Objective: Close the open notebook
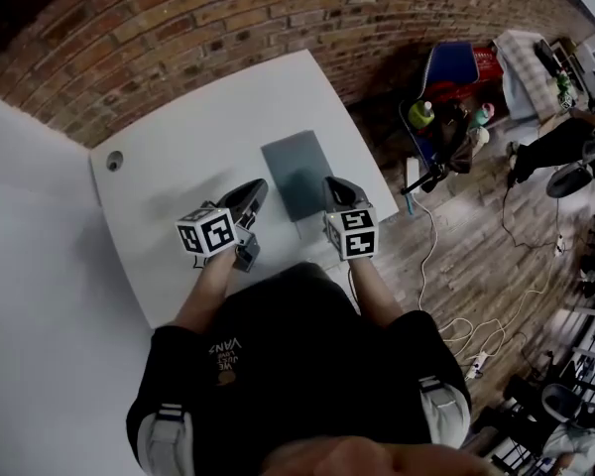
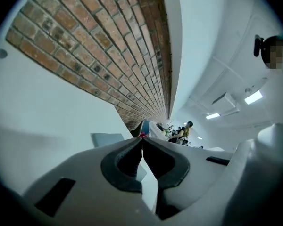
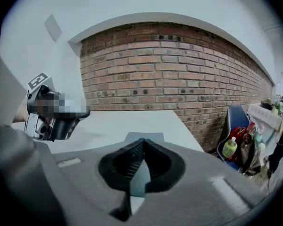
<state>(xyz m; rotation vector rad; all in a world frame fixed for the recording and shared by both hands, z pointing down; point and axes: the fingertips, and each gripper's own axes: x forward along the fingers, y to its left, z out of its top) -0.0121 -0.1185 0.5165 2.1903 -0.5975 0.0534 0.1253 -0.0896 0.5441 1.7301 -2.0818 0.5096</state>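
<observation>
A grey notebook [image 1: 297, 172] lies closed and flat on the white table [image 1: 188, 147], near its front edge. My left gripper [image 1: 255, 192] hovers just left of the notebook, its jaws shut with nothing between them. My right gripper [image 1: 334, 186] hangs over the notebook's near right corner, also shut and empty. In the left gripper view the notebook [image 2: 106, 139] shows beyond the closed tips of the left gripper [image 2: 142, 139]. In the right gripper view the notebook [image 3: 144, 136] lies right behind the meeting tips of the right gripper [image 3: 142, 140], and the left gripper [image 3: 80, 114] is at the left.
A brick wall [image 1: 178, 28] runs behind the table. A round cable hole [image 1: 114, 161] sits at the table's left corner. To the right a blue chair [image 1: 446, 72] holds bags and a green bottle [image 1: 421, 114]. Cables [image 1: 456, 325] trail over the wooden floor.
</observation>
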